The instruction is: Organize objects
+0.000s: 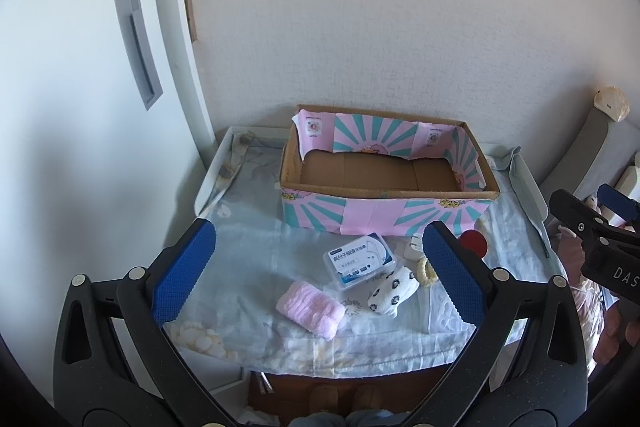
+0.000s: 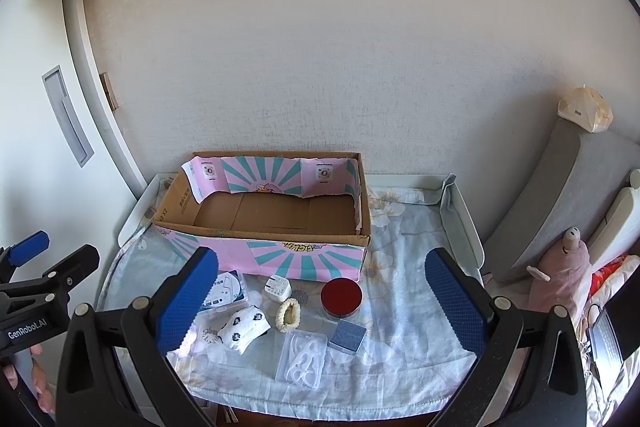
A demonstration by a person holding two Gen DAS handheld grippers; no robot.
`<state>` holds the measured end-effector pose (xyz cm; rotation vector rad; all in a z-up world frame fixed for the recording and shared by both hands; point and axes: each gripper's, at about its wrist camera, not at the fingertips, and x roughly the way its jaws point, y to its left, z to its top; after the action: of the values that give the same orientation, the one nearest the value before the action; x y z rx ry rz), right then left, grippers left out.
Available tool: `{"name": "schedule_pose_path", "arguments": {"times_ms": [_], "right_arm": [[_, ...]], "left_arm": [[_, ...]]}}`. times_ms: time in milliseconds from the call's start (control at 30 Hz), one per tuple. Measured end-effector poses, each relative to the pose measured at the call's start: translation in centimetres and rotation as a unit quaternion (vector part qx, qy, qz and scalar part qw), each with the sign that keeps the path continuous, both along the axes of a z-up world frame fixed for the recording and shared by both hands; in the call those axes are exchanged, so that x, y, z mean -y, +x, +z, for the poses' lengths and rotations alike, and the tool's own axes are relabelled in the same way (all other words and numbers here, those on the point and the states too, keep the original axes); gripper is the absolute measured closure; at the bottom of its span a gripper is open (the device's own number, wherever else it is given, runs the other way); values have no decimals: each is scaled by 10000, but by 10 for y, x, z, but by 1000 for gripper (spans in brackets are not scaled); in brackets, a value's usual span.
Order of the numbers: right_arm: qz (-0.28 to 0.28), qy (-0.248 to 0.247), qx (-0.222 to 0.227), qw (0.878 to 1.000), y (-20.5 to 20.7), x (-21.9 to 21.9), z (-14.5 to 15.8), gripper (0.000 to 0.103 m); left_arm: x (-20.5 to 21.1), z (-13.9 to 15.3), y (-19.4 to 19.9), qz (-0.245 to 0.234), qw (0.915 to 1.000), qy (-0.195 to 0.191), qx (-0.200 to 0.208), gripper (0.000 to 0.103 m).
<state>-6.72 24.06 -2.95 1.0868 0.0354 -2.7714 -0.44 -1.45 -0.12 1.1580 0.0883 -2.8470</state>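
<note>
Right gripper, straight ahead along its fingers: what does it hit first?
Probably the round red-lidded tin, which sits roughly centred between the open right gripper's blue pads on the floral cloth, with the pink-and-teal cardboard box behind it. Depth is unclear in the fisheye, so this is tentative.

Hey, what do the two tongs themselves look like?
Both match: the left tongs and right tongs have black plastic frames with silver pivot rivets and wide blue textured pads. White lettering marks the bodies: "GenRobot.AI" on the left, "DAS" visible on the right.
</note>
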Motion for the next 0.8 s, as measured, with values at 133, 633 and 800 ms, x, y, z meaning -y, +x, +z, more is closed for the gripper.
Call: {"name": "schedule_pose_path", "arguments": {"times_ms": [133,633,800], "right_arm": [[6,-7,-12,10000,0,-1,0,0],[8,-29,-22,10000,-3,-4,-1,0],[-88,7,-106,9999,-9,-19,2,0]], "left_arm": [[0,-1,0,26,10000,16,10,0],[1,-6,-1,133,9998,119,89,0],[8,-2,-6,174,9995,218,122,0]]}}
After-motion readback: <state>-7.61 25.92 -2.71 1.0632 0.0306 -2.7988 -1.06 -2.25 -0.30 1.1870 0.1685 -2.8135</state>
